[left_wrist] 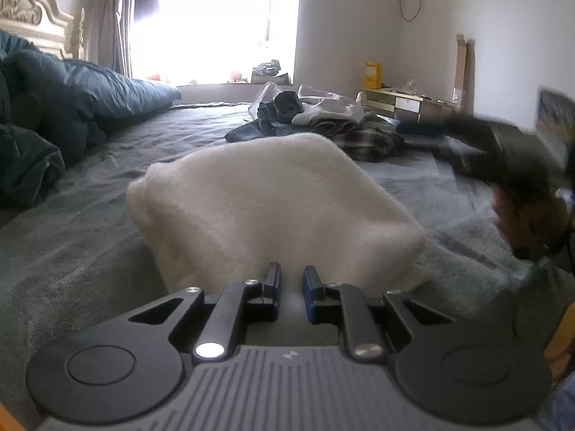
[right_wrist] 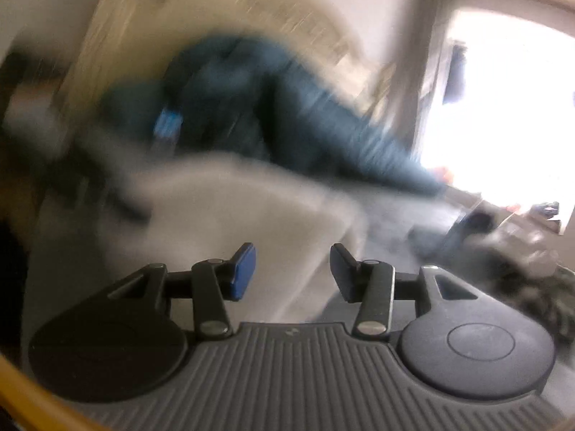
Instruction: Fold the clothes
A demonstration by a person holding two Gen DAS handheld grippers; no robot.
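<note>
The left gripper [left_wrist: 290, 280] sits nearly closed, seemingly pinching the near edge of a folded white fleece garment [left_wrist: 273, 208] lying on the grey bed [left_wrist: 90, 251]. The right gripper [right_wrist: 293, 273] stands open and empty, its view badly blurred. The fold looks nearly done; next, the bundle needs releasing and another piece taking from the pile of unfolded clothes [left_wrist: 323, 122] beyond.

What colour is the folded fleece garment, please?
White folded fleece garment, clearest in the left wrist view.
</note>
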